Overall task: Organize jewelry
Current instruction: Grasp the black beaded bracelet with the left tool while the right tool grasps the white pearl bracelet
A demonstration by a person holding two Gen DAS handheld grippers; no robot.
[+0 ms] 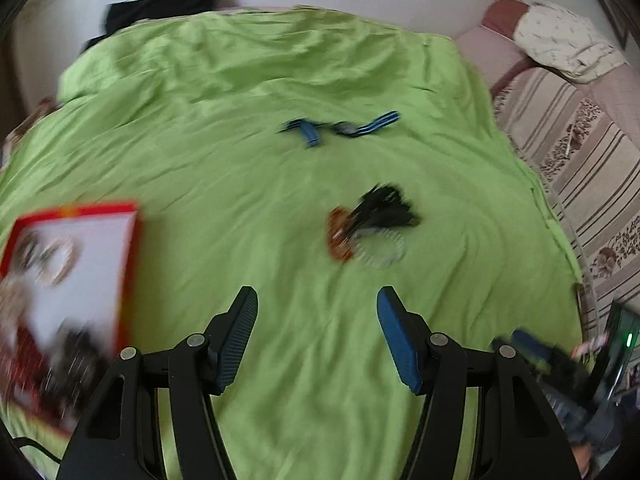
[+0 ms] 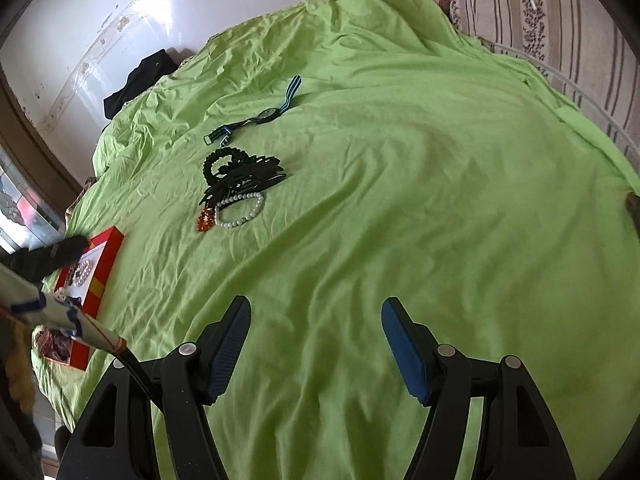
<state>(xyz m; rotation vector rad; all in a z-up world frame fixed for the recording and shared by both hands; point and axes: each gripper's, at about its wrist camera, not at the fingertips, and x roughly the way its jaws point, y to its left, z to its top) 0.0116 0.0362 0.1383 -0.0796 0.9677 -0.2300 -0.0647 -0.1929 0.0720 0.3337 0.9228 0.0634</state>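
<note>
**Jewelry sorting on the green sheet: partway, a small pile still out**

Both claws are the closest thing to the cameras, so starting there. Left gripper (image 1: 316, 300) has its jaws standing well apart with nothing between them, just green bedsheet (image 1: 280, 60) showing through the gap. Right gripper (image 2: 316, 312) is the same deal: jaws apart, empty, only sheet under it.

Where the stuff is: the red box (image 1: 134, 240) sits off to the left of the left claw, close by, and it already has pieces in it. Looks like a couple of beaded rings and some darker bits, though that view is smeared so I can't say exactly what.

Still loose, out ahead of both claws:
- black hair clip (image 2: 248, 178) with a black scrunchie (image 2: 224, 158) touching it on the far side
- white bead bracelet (image 2: 240, 210) right against the clip, on the near side
- small orange brooch (image 2: 204, 220) touching the bracelet's left end
- blue striped watch (image 2: 256, 114) a bit beyond that pile, lying flat with its strap open

From the left claw the pile is just ahead and slightly right; from the right claw it's ahead and off to the left, farther out.

My read: some of the job's done, since the box is partly filled, but roughly five items are left, and neither claw is on anything yet.
</note>
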